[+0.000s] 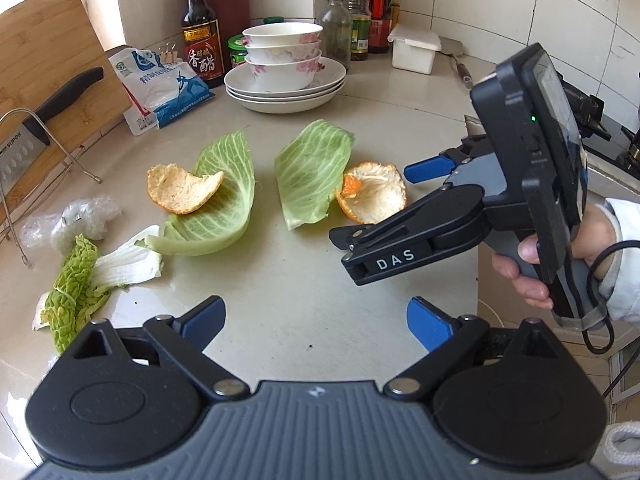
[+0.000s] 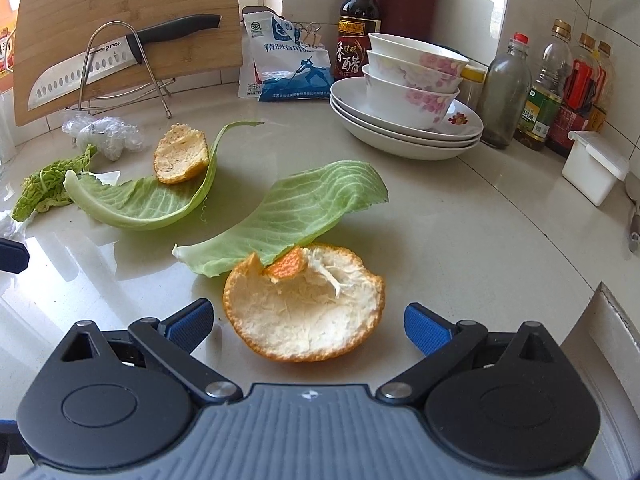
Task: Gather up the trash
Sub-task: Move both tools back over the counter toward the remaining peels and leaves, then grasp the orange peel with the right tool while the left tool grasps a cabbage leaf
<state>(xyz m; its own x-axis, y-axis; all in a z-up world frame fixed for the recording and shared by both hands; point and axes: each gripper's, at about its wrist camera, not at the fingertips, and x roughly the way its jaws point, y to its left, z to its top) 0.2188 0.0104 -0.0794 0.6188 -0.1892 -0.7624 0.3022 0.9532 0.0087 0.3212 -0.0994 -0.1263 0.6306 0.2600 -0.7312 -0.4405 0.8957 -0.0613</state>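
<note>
Scraps lie on the pale counter. A large orange peel (image 2: 304,312) sits cup-up between the fingers of my open right gripper (image 2: 308,322), untouched, with one cabbage leaf (image 2: 304,208) overlapping its far edge. In the left wrist view the right gripper (image 1: 370,206), held by a hand, hovers at this peel (image 1: 380,184). A second cabbage leaf (image 1: 224,200) carries a smaller peel (image 1: 180,192). At the left are a napa cabbage piece (image 1: 80,284) and crumpled plastic wrap (image 1: 80,216). My left gripper (image 1: 316,320) is open over bare counter, holding nothing.
Bowls (image 1: 284,52) stacked on plates (image 1: 248,92) stand at the back, with a vinegar bottle (image 1: 202,36), a salt bag (image 1: 160,84), other bottles and a white box (image 1: 414,50). A knife (image 1: 24,140) rests on the board rack at the left. The counter edge (image 1: 478,280) drops off on the right.
</note>
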